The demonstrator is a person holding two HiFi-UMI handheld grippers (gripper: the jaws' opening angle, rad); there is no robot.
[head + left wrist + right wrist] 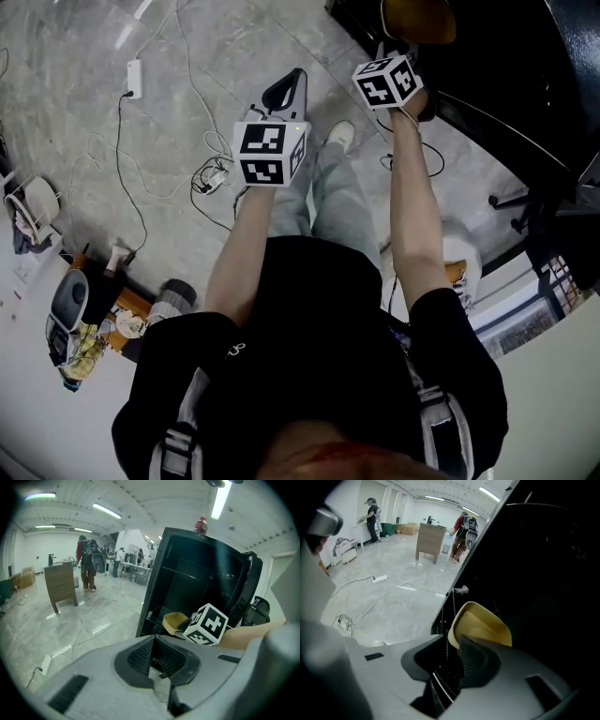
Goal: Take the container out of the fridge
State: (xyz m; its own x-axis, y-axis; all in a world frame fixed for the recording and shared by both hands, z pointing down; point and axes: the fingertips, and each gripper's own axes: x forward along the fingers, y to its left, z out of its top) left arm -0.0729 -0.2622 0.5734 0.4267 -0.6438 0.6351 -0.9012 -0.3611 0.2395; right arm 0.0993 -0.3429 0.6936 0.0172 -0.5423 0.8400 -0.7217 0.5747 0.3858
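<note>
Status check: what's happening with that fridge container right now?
Left hand-held gripper shut, empty. Right hand-held gripper clamped on rim of yellow container, at open fridge. Nothing seen blocking.

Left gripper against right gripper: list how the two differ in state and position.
The left gripper has its jaws closed together on nothing, while the right gripper has its jaws on the rim of the yellow container. The left gripper hangs short of the fridge, while the right gripper reaches to the fridge's open front. Both have the same grey two-jaw build.
</note>
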